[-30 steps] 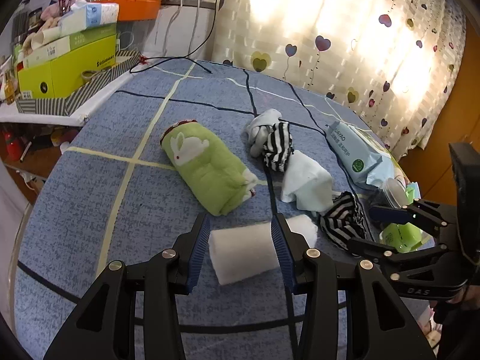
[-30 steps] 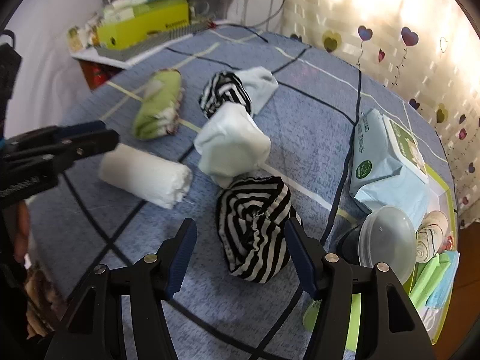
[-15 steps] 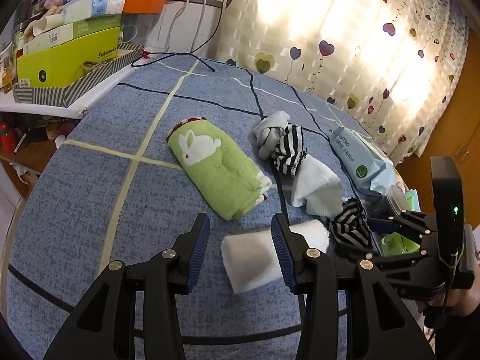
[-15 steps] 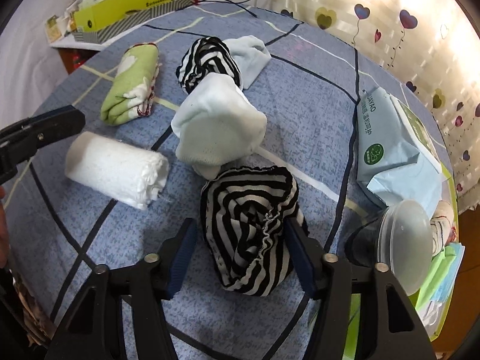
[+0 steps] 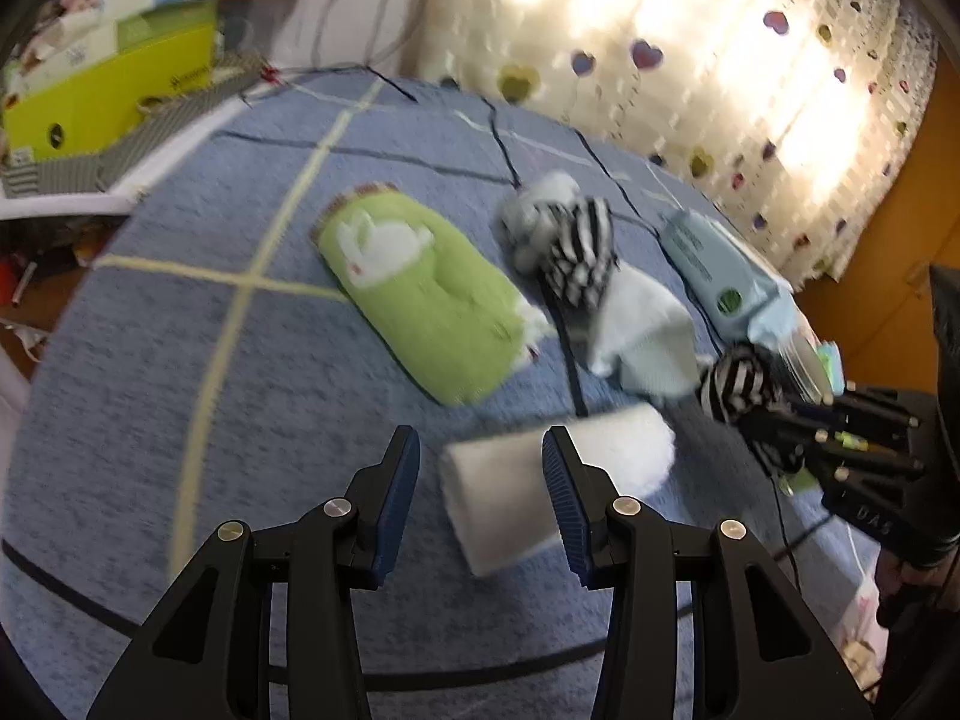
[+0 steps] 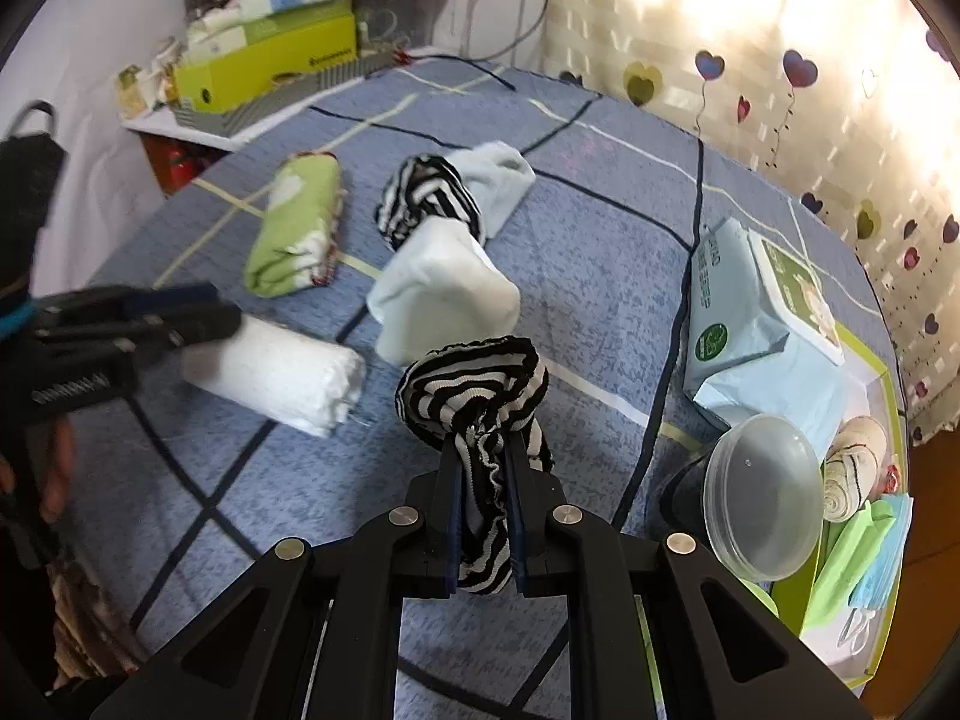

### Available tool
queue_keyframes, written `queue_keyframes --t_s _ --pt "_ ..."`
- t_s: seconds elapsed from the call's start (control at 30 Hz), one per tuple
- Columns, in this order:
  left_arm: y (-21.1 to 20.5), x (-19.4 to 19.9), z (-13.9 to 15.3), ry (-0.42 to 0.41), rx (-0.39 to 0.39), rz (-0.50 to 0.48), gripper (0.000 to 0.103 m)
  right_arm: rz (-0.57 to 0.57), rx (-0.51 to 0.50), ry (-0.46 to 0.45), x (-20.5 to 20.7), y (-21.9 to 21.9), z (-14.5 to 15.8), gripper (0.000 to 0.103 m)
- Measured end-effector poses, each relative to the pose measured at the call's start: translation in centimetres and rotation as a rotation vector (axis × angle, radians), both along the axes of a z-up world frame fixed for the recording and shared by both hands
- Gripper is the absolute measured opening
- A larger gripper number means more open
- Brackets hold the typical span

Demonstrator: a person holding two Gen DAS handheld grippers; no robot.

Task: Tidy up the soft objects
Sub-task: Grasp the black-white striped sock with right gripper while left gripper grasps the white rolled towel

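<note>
My right gripper [image 6: 485,450] is shut on a black-and-white striped sock bundle [image 6: 474,384] and holds it just above the blue tablecloth [image 6: 600,240]. From the left wrist view the same bundle [image 5: 738,384] hangs from that gripper at the right. My left gripper [image 5: 480,444] stands open over one end of a white rolled towel [image 5: 612,450], its pads not pressing it. A green rolled towel with a rabbit [image 5: 426,300], a pale blue sock bundle [image 6: 441,294] and a second striped sock with a blue one [image 6: 426,198] lie farther back.
A pack of wipes [image 6: 750,324], a clear plastic lid on a dark cup [image 6: 762,498] and a green tray [image 6: 870,372] crowd the right edge. Yellow-green boxes [image 6: 270,66] sit on a shelf behind the table. A heart-patterned curtain hangs beyond.
My right gripper closed from wide open onto the striped sock bundle and raised it a little. The left gripper stayed open by the white roll.
</note>
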State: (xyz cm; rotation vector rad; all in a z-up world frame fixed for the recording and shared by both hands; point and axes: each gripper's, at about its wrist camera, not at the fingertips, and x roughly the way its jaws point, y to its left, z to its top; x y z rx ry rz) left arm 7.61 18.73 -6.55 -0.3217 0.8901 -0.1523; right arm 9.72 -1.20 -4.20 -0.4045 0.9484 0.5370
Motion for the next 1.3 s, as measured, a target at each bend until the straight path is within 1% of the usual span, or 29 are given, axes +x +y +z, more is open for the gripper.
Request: queue_keyframes --t_s 0.07,0.13,0.3,0.4,0.43,0.5,0.57,0.63,0.77,0.87,0.9,1.03,1.07,1.13,1.2,1.27,1.3 --pt "-0.6 -0.4 -0.1 0.005 -0.001 -0.026 0.044 0.009 0.016 -0.007 -0.5 -0.2 0.5 0.012" --pt "-1.3 -1.0 0.0 0.009 0.012 -0.048 0.049 0.014 0.031 -0.012 -0.7 -0.5 0.8 0.012" --pt "-2.6 -2.6 -0.1 0.042 0.011 -0.096 0.050 0.012 0.064 -0.026 -1.6 -1.7 1.7 0.012" --pt "-4.0 -3.7 0.3 0.048 0.035 -0.140 0.050 0.012 0.087 -0.030 -2.1 -2.4 2.1 0.012" --pt "-4.4 -4.1 0.5 0.040 0.048 -0.152 0.050 0.012 0.094 -0.033 -2.2 -2.6 2.2 0.012" --pt "-4.5 -4.7 1.4 -0.008 0.074 -0.135 0.050 0.015 0.108 -0.041 -2.5 -2.9 2.5 0.012" --pt "-4.4 -4.6 2.3 -0.049 0.108 -0.115 0.050 0.017 0.118 -0.046 -2.8 -3.2 2.8 0.012" --pt "-4.7 -3.5 2.5 -0.067 0.137 -0.131 0.050 0.014 0.132 -0.050 -3.1 -3.7 3.1 0.012" --pt "-6.1 -1.6 1.7 -0.053 0.181 -0.204 0.050 0.000 0.145 -0.061 -3.5 -4.5 3.6 0.012" --pt "-7.4 -1.2 1.1 -0.043 0.229 -0.262 0.050 -0.011 0.148 -0.077 -3.8 -5.1 4.2 0.012" --pt "-7.6 -1.1 0.9 -0.035 0.238 -0.265 0.050 -0.014 0.150 -0.083 -3.9 -5.3 4.4 0.012" --pt "-8.0 -0.9 0.5 -0.018 0.264 -0.215 0.050 -0.022 0.160 -0.100 -4.2 -5.8 4.9 0.012" --pt "-7.9 -0.9 0.4 -0.004 0.256 -0.177 0.050 -0.022 0.163 -0.101 -4.3 -6.0 5.0 0.012" --pt "-7.8 -1.0 0.2 -0.004 0.239 -0.132 0.050 -0.025 0.169 -0.104 -4.4 -6.3 5.1 0.012" --pt "-8.0 -1.4 0.1 0.000 0.244 -0.104 0.050 -0.028 0.180 -0.112 -4.7 -6.7 5.4 0.012" --pt "-8.2 -1.7 0.2 0.004 0.242 -0.078 0.045 -0.030 0.189 -0.118 -4.9 -7.0 5.7 0.012" --pt "-8.3 -1.9 0.3 0.006 0.237 -0.064 0.041 -0.029 0.196 -0.123 -5.1 -7.2 5.8 0.012"
